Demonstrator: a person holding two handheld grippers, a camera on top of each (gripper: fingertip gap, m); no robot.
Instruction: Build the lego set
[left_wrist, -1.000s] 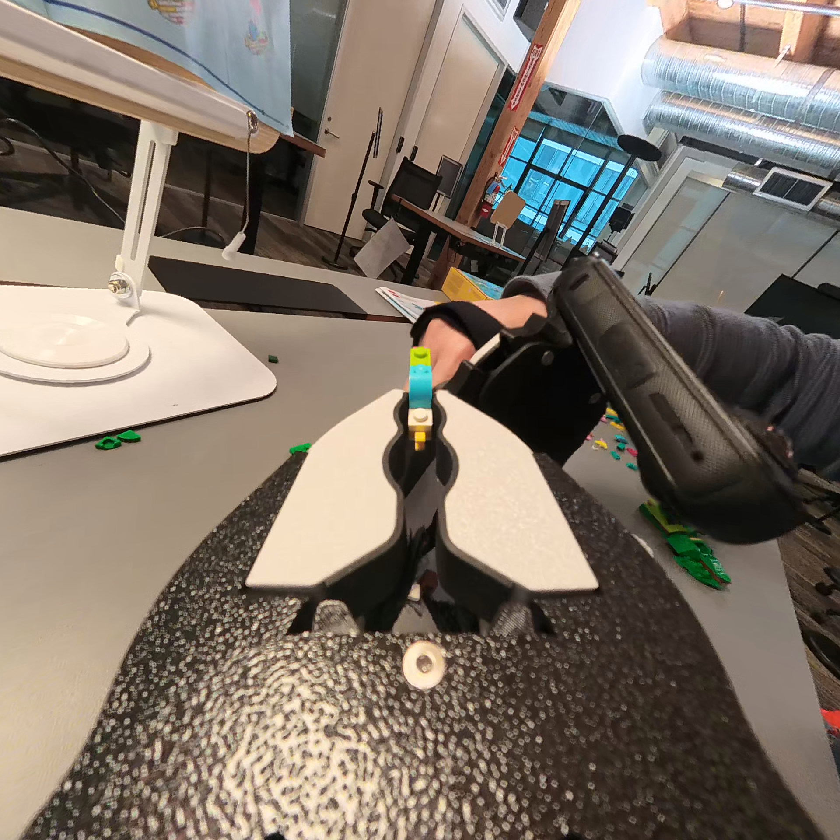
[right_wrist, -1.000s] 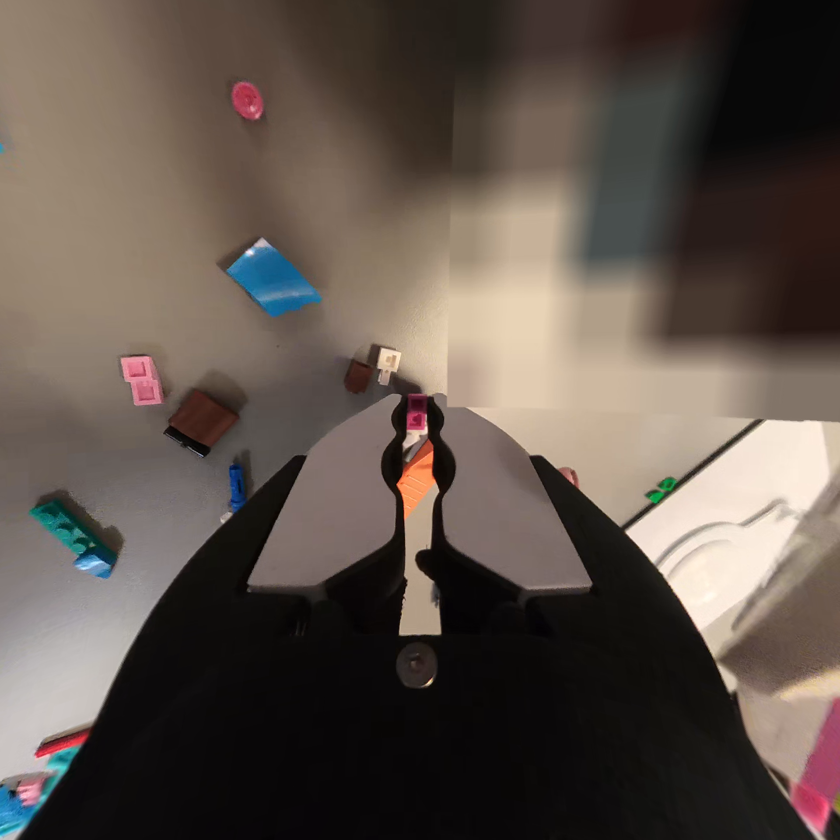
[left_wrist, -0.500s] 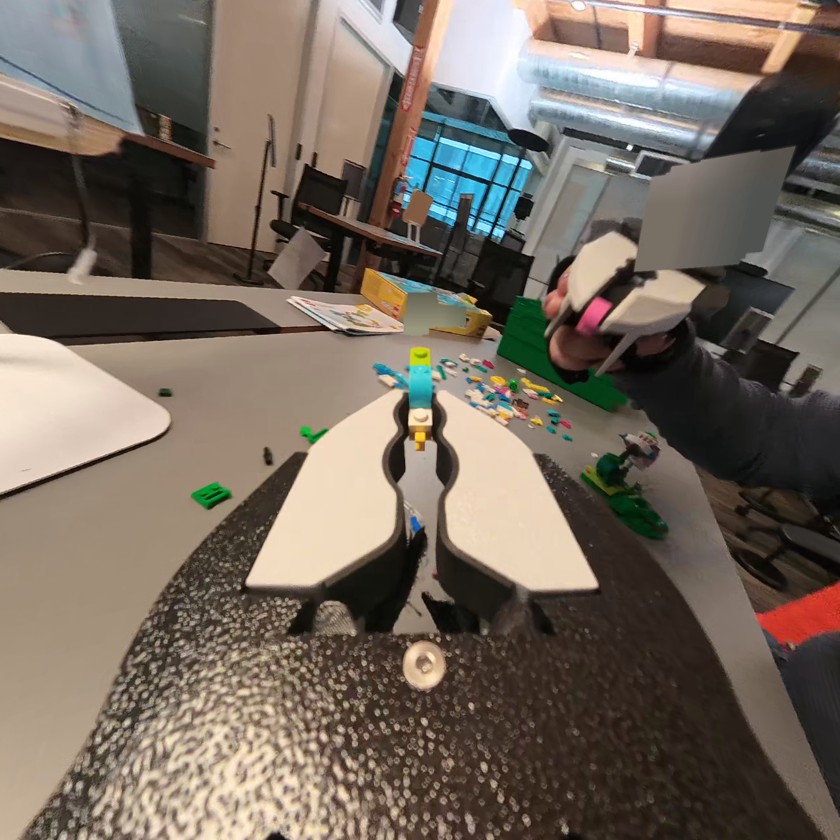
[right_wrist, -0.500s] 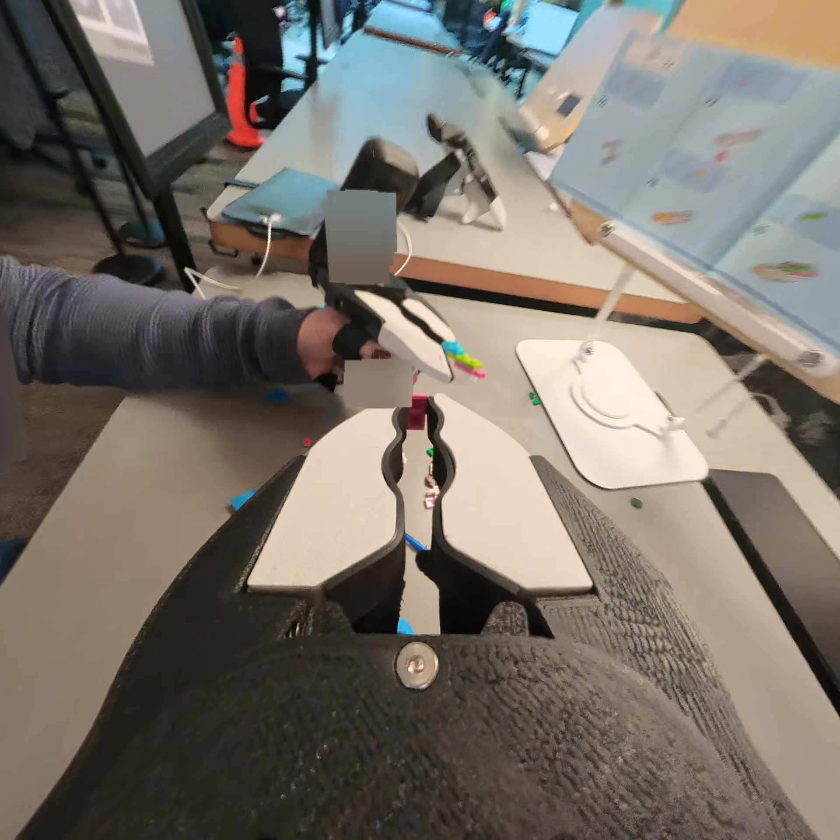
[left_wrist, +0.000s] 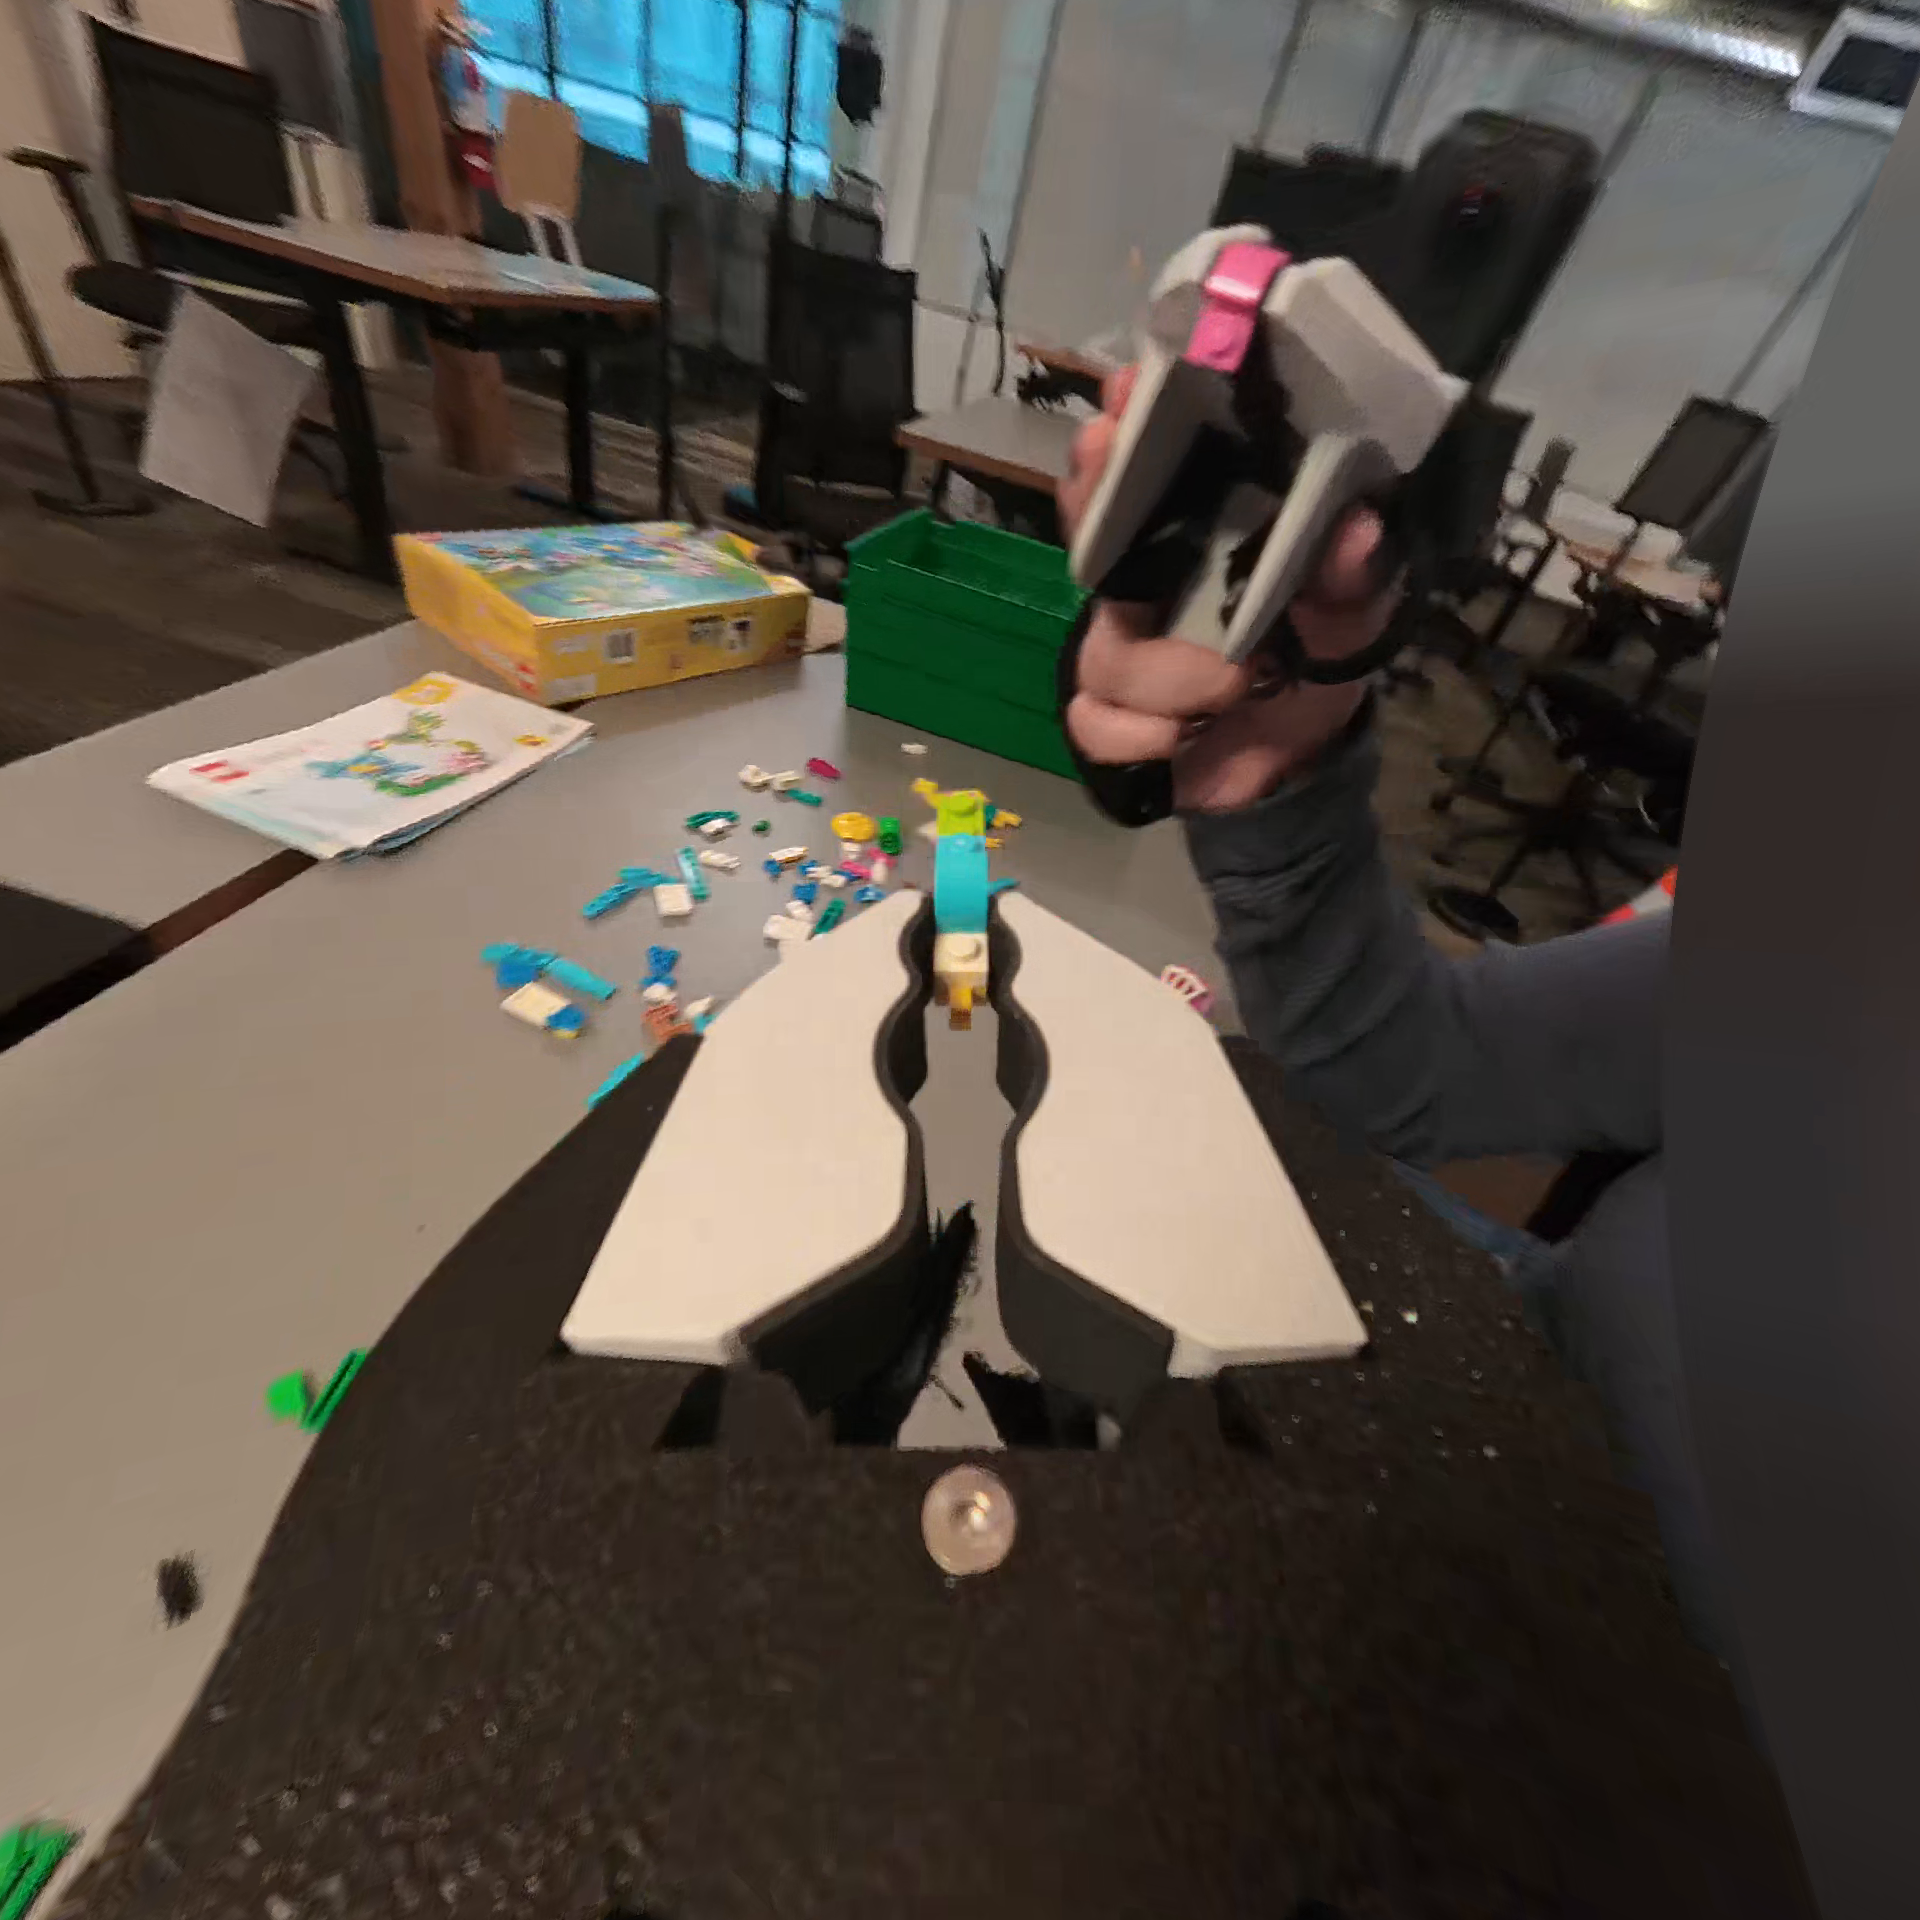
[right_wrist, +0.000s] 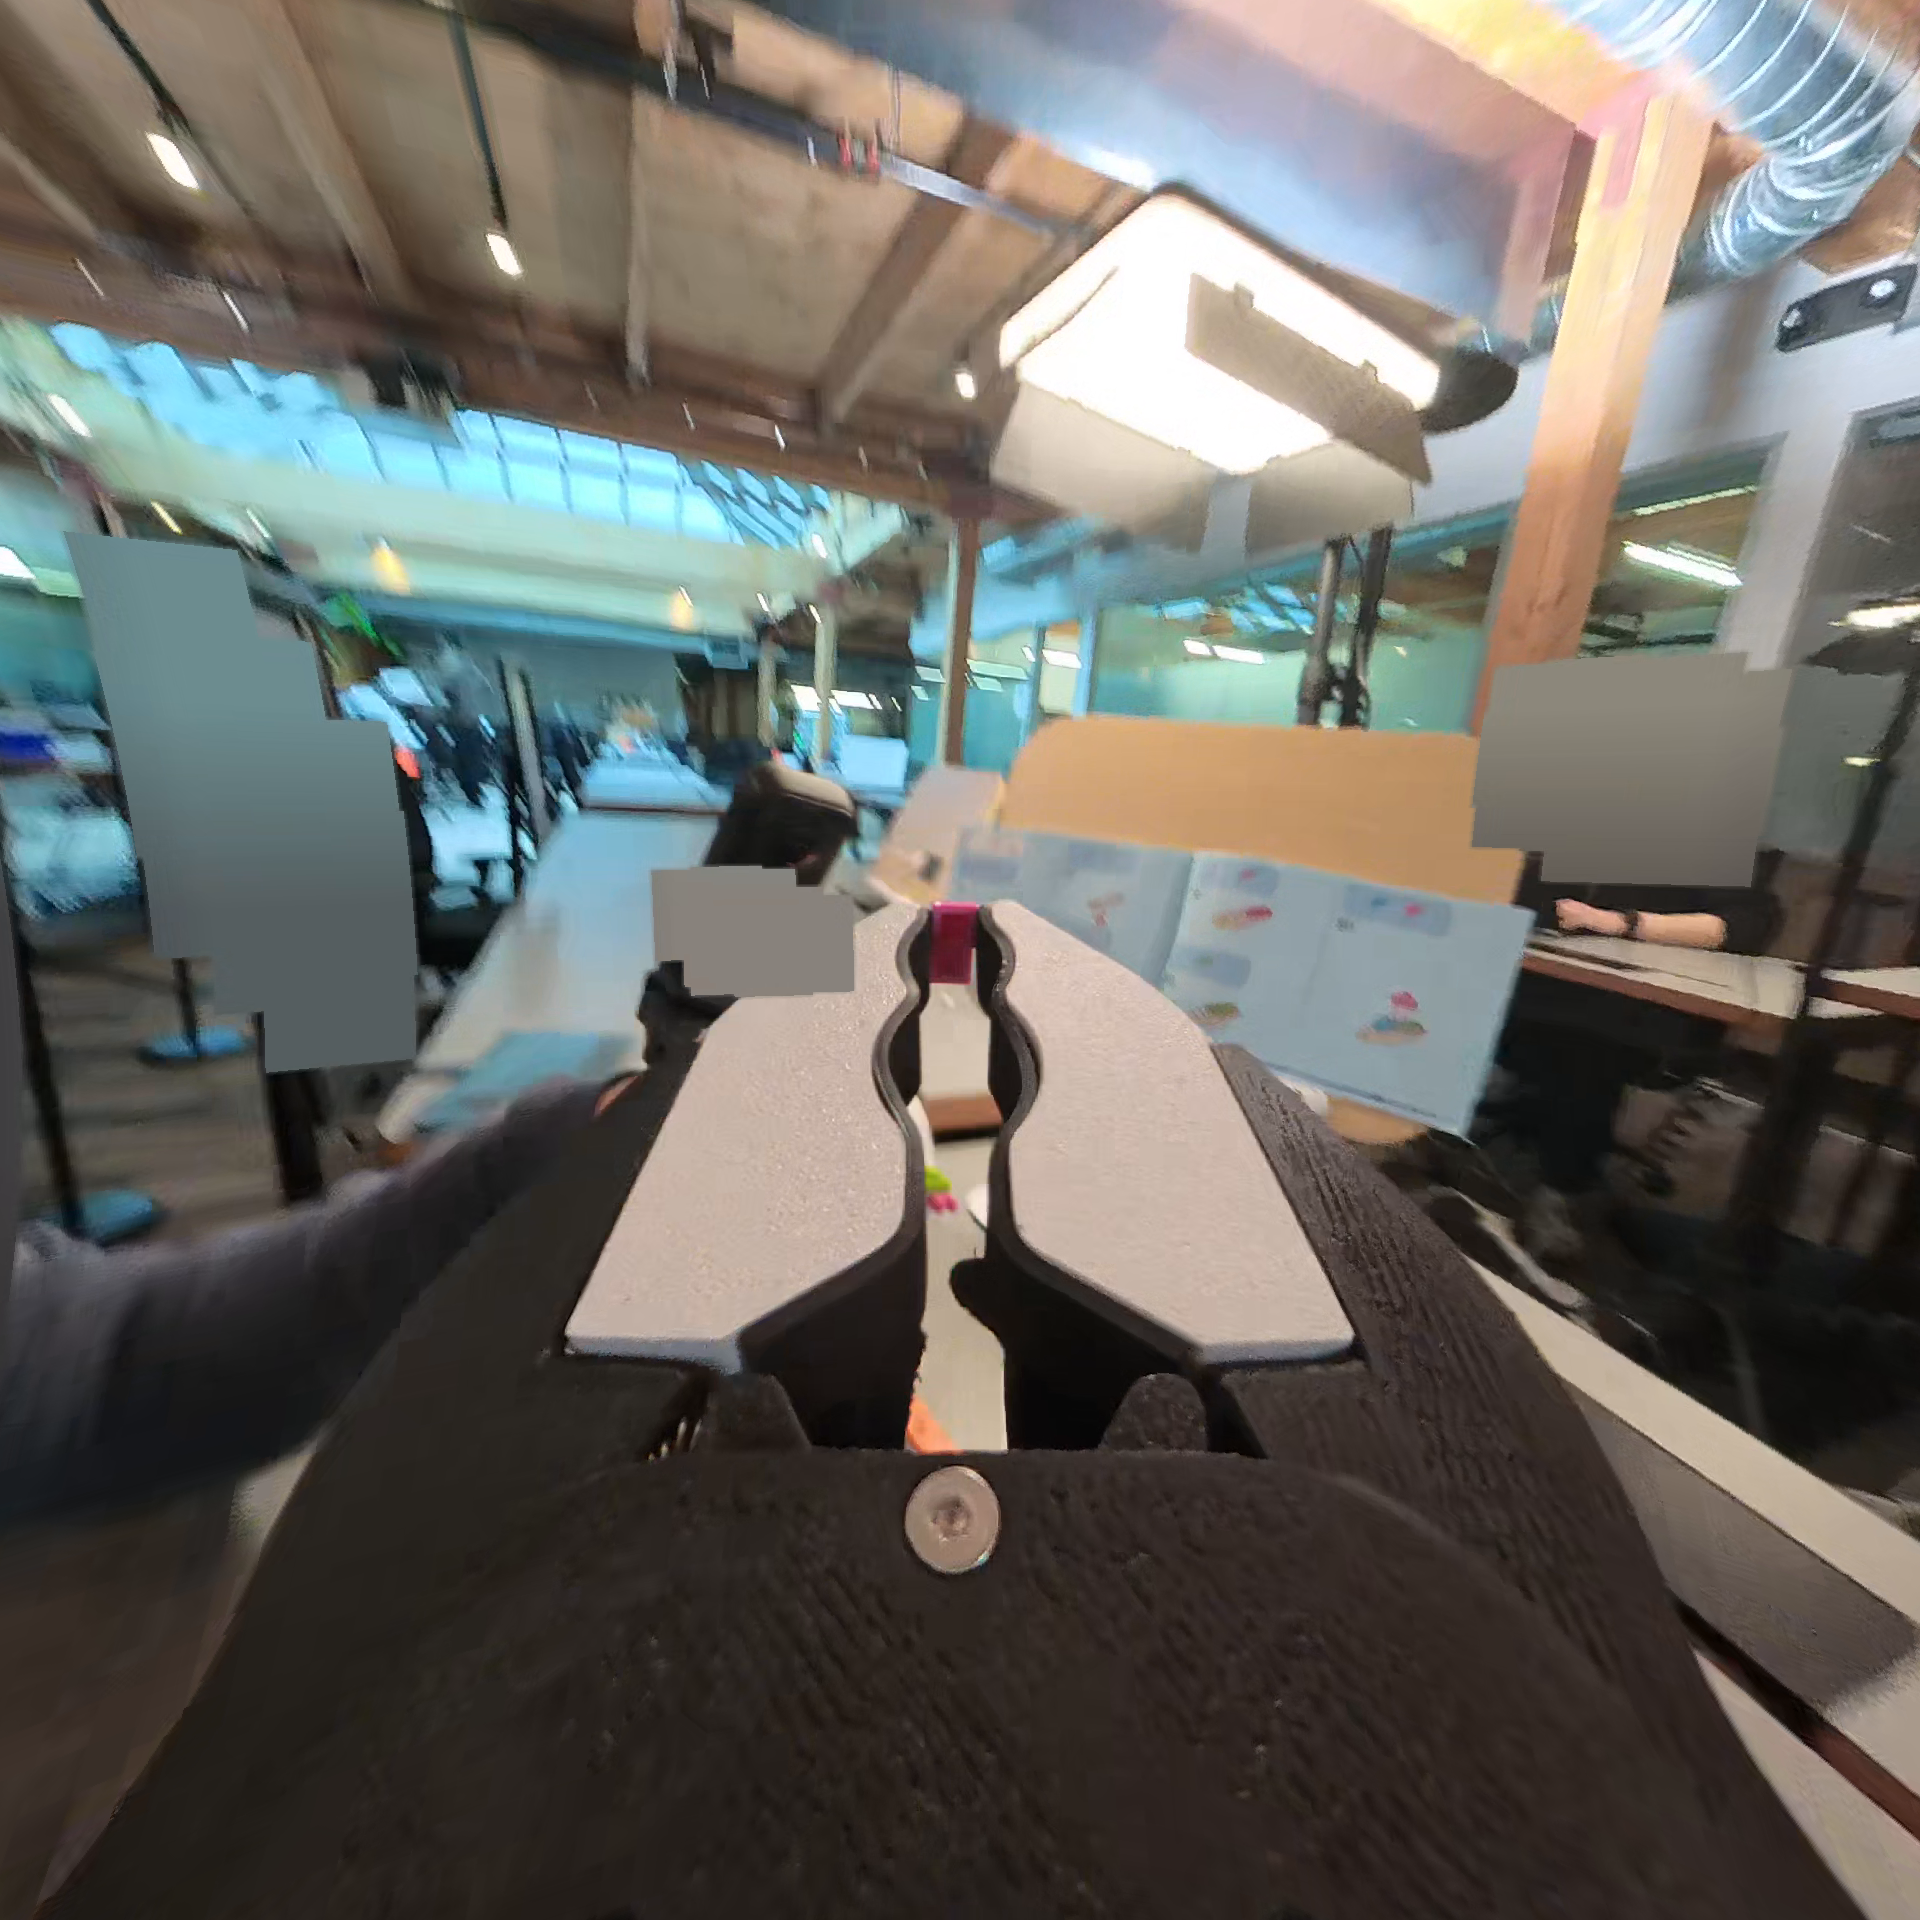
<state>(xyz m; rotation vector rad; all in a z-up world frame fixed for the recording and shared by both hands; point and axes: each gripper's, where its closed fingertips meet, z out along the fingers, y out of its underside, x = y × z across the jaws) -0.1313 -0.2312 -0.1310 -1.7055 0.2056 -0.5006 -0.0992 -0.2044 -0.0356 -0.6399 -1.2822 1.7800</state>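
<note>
My left gripper (left_wrist: 961, 935) is shut on a small lego assembly (left_wrist: 958, 894) of a white brick, a teal piece and a lime top, held above the grey table (left_wrist: 312, 1122). My right gripper (right_wrist: 951, 940) is shut on a magenta brick (right_wrist: 951, 956) and points up and away from the table. In the left wrist view the right gripper (left_wrist: 1231, 312) is raised high at the upper right, with the magenta brick (left_wrist: 1226, 312) between its tips. A scatter of loose lego pieces (left_wrist: 748, 883) lies on the table beyond my left gripper.
A yellow lego box (left_wrist: 592, 613), an instruction booklet (left_wrist: 364, 758) and a green bin (left_wrist: 956, 623) lie at the table's far side. Green pieces (left_wrist: 312, 1397) lie at the near left. An open instruction sheet on a stand (right_wrist: 1299, 977) shows in the right wrist view. Across from one pair of fingers to the other is roughly 10 cm.
My right gripper has risen from the table with the magenta brick and tilted upward. My left gripper has swung right toward the loose pieces, still holding the assembly.
</note>
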